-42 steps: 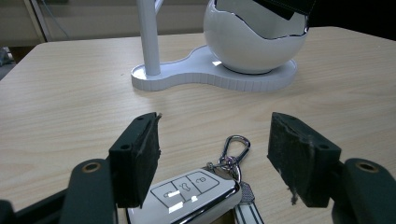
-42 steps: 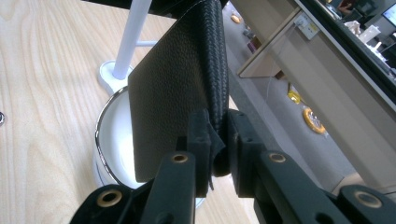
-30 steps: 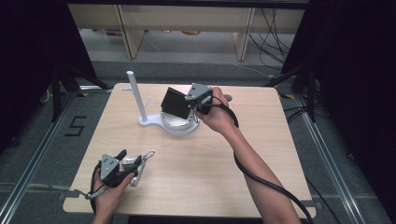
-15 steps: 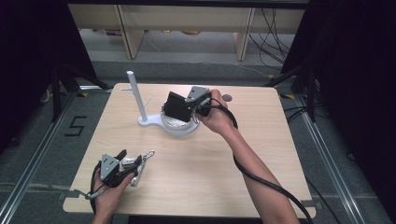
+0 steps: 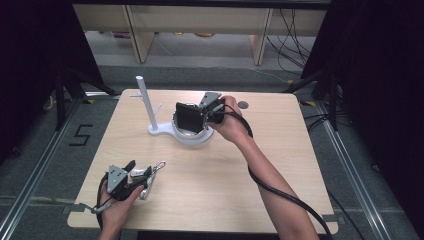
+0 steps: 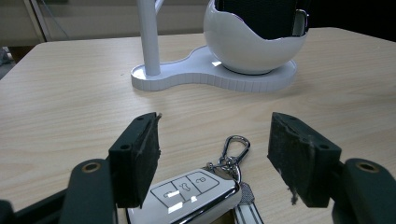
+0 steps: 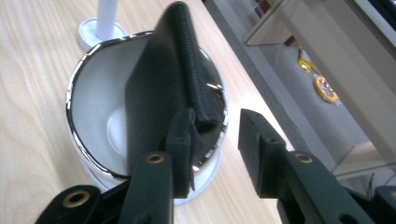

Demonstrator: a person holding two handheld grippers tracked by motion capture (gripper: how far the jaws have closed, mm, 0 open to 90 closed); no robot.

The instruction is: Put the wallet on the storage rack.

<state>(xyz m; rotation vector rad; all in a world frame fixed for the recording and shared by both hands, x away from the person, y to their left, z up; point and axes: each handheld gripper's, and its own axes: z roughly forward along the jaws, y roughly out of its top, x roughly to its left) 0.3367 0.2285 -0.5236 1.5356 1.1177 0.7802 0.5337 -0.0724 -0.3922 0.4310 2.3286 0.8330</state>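
At the left, the left gripper (image 5: 131,176) rests near the front edge of the wooden table (image 5: 280,165) with its jaws spread wide. In the left gripper view a car key fob (image 6: 196,196) lies flat on the table between the two pads and low down at their roots; neither pad touches it. Its silver carabiner clip (image 6: 235,145) points ahead, out past the fingertips (image 6: 140,154), toward the white stand.

That white stand (image 5: 172,134) sits farther on, well apart from the left fingers: a thin upright post (image 5: 144,102) on the left of its base and a round white bowl (image 5: 192,135) with a chrome rim on the right.

A black wallet (image 5: 189,116) stands on edge in that bowl, leaning against its rim, with its upper part above the rim. The right gripper (image 5: 209,111) is at the wallet's right side, and its jaws have just been opening. In the right gripper view they stand partly apart: the left pad (image 7: 183,140) is right against the wallet's lower edge, while the right pad (image 7: 254,149) is clear of it, with a gap between. The wallet lies just beyond and to the left of the fingertips, no longer clamped.
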